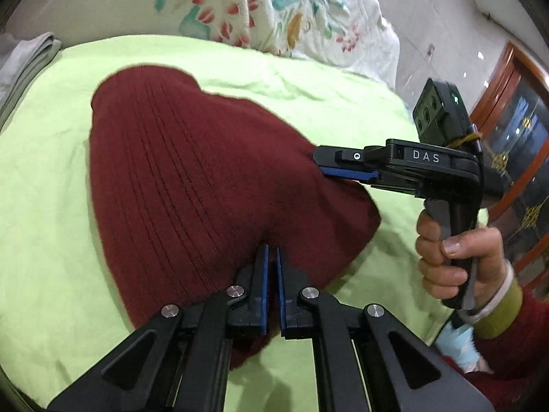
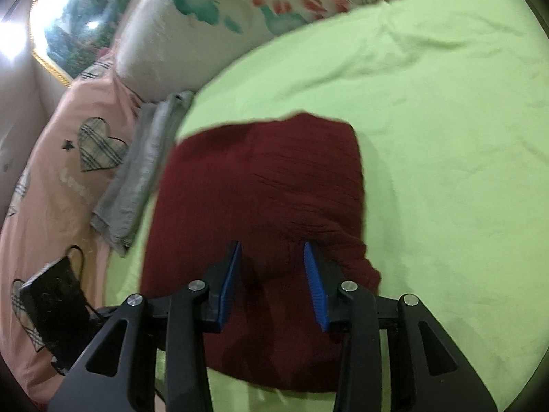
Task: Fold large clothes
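Observation:
A dark red ribbed sweater (image 1: pixel 188 171) lies bunched on a light green bed sheet (image 1: pixel 308 82). At its near edge my left gripper (image 1: pixel 271 250) is shut on the knit, and the ribs run in toward its tips. From the right, a person's hand (image 1: pixel 446 250) holds my right gripper (image 1: pixel 317 163), which bites into the sweater's right side. In the right wrist view the sweater (image 2: pixel 267 178) fills the space between the blue pads of the right gripper (image 2: pixel 272 245), whose jaws stand partly apart on a thick fold. That fold is raised off the sheet (image 2: pixel 446 137).
A floral quilt (image 1: pixel 274 7) is heaped along the far side of the bed. A folded grey cloth (image 2: pixel 137 178) lies left of the sweater, beside a pink pillow (image 2: pixel 68 171) with a plaid heart. A black pouch (image 2: pixel 55 305) rests on the pillow. A wooden cabinet (image 1: pixel 514 137) stands at the right.

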Action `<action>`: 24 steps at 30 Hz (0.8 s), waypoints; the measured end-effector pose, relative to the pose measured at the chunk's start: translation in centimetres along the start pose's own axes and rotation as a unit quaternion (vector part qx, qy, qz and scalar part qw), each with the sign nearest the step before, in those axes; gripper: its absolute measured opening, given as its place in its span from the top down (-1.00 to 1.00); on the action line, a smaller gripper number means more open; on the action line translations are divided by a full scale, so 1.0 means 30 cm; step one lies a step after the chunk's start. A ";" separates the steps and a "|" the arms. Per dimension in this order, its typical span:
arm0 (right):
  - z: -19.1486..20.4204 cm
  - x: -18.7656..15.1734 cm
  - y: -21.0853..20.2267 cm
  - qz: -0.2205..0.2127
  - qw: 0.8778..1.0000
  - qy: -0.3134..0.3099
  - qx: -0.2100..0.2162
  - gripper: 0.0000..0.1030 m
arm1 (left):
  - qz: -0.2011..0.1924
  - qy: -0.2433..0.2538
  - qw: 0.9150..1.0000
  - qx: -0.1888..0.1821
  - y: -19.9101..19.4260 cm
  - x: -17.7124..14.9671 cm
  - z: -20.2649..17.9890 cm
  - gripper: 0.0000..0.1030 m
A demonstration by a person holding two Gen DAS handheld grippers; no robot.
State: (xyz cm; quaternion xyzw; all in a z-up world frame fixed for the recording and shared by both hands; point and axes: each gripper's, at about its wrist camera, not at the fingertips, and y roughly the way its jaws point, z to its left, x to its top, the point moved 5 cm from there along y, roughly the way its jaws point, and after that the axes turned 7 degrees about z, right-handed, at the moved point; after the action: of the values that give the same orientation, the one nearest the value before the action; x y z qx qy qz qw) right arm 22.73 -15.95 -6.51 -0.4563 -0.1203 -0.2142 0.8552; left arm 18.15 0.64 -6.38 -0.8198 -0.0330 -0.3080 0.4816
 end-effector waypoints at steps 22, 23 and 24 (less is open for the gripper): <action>0.066 0.034 0.046 0.007 1.000 -0.008 -0.022 0.24 | -0.038 -0.053 0.998 0.020 -0.136 -0.032 0.053 0.88; 0.061 0.049 0.027 -0.003 1.000 -0.006 -0.026 0.24 | -0.046 -0.055 0.997 0.019 -0.154 -0.024 0.056 0.84; 0.055 0.058 0.016 -0.008 1.000 -0.004 -0.029 0.24 | -0.057 -0.058 0.996 0.021 -0.180 -0.021 0.061 0.82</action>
State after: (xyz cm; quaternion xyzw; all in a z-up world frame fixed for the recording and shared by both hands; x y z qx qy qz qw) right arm 24.48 -14.79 -5.26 -0.4811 -0.1212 -0.2222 0.8393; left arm 16.60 5.15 -3.20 -0.8230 -0.1136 -0.2859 0.4774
